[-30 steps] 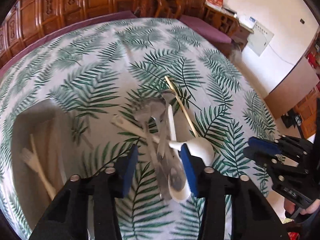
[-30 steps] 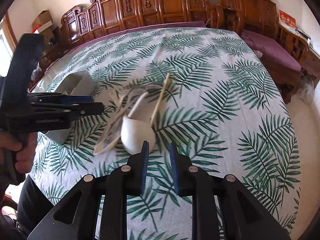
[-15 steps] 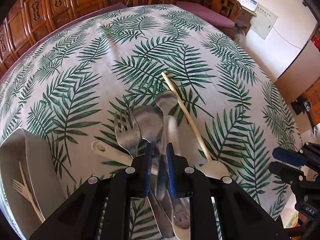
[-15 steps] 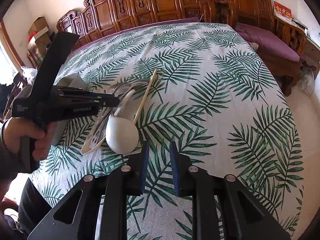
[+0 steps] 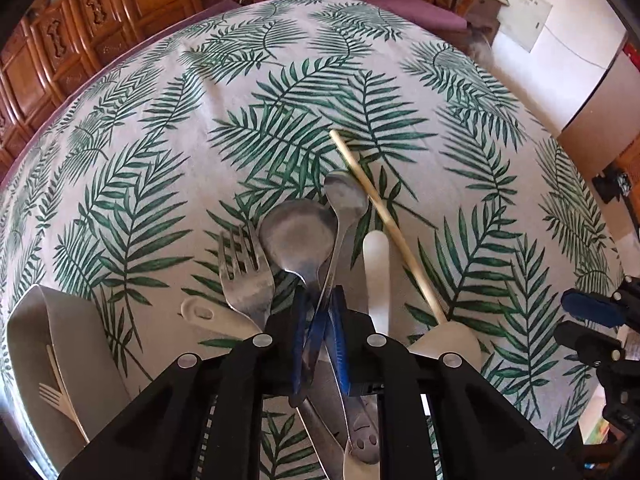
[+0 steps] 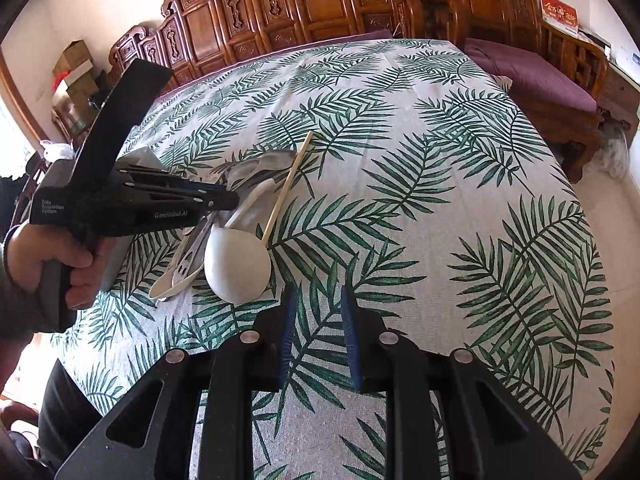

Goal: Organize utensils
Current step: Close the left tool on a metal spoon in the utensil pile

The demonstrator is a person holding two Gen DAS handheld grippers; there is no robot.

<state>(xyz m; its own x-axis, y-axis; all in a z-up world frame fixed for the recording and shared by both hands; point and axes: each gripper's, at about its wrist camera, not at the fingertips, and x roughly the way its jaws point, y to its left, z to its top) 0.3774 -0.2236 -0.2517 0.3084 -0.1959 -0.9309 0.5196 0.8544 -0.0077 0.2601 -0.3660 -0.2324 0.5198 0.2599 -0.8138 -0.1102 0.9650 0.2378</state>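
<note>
The left tongs are clenching the handle of a slim steel spoon lying in the utensil pile on the leaf-print counter; their jaws have just been closing. The right tongs are hanging released beside a white ladle.

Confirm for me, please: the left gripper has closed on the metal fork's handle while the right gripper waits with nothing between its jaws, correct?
Not quite. The left wrist view shows the left gripper closed on the small metal spoon's handle; the metal fork lies beside it, ungripped. The right gripper does hold nothing.
</note>
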